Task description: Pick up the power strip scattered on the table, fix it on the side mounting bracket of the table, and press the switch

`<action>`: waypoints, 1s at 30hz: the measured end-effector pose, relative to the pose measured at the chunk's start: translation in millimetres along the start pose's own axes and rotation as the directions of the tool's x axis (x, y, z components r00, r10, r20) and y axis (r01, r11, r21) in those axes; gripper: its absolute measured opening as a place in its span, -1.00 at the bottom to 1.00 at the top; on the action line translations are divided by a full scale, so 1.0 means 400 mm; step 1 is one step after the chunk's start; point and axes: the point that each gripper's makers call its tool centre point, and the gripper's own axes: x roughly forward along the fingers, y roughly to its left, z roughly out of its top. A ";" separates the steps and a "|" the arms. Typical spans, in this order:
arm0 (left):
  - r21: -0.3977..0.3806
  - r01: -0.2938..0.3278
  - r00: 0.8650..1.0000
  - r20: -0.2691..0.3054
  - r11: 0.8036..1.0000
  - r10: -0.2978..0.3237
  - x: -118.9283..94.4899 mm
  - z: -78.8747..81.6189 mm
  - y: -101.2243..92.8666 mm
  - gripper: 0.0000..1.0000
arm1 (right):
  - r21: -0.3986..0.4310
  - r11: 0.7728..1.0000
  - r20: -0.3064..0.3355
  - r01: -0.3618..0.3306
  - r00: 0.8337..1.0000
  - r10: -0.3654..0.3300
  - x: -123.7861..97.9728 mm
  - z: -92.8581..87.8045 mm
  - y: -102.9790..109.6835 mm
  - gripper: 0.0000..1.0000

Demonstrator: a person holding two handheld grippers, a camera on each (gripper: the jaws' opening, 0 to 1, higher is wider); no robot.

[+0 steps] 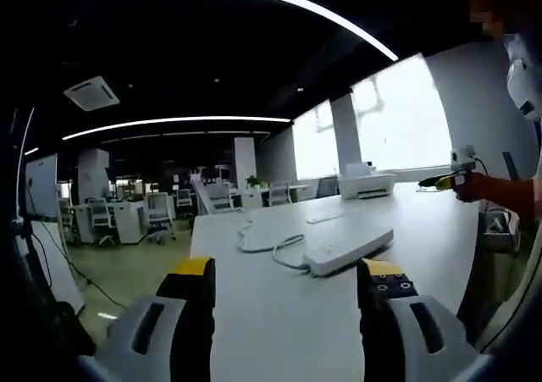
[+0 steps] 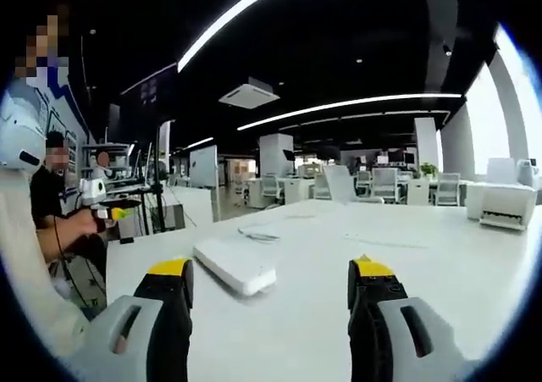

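A white power strip (image 1: 349, 251) lies flat on the white table (image 1: 279, 331), its white cord (image 1: 269, 245) looping away to the left. My left gripper (image 1: 288, 282) hangs just short of the strip, open and holding nothing. The strip (image 2: 235, 266) also lies ahead and left of my right gripper (image 2: 273, 282), which is open and empty as well, over the table (image 2: 440, 255). A hand holds another yellow-tipped gripper (image 1: 442, 180) at the table's far right side; in the right gripper view such a gripper (image 2: 114, 206) is at the left.
A white printer (image 1: 366, 184) stands at the table's far end, seen also as a printer (image 2: 506, 202) on the right. A dark fixture (image 1: 498, 226) hangs by the table's right side. A seated person (image 2: 52, 191) is at left. Office chairs (image 1: 159, 213) and desks stand beyond.
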 end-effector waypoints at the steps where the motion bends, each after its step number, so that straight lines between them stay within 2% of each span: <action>1: 0.000 -0.001 1.000 0.000 1.000 0.001 -0.001 0.000 -0.001 0.44 | -0.002 1.000 -0.001 -0.008 1.000 0.008 0.006 -0.001 0.000 0.41; 15: 0.006 0.000 1.000 0.007 1.000 0.000 -0.003 0.009 -0.013 0.44 | -0.006 0.997 -0.012 -0.074 0.997 0.074 0.074 -0.009 0.012 0.42; 23: 0.006 -0.011 1.000 -0.016 1.000 0.011 -0.013 -0.012 -0.011 0.44 | -0.019 0.993 -0.045 -0.114 0.993 0.113 0.122 -0.028 0.000 0.44; 30: 0.019 -0.011 1.000 -0.029 1.000 0.011 -0.017 -0.013 -0.013 0.44 | -0.036 0.987 -0.067 -0.158 0.986 0.156 0.146 -0.038 -0.002 0.46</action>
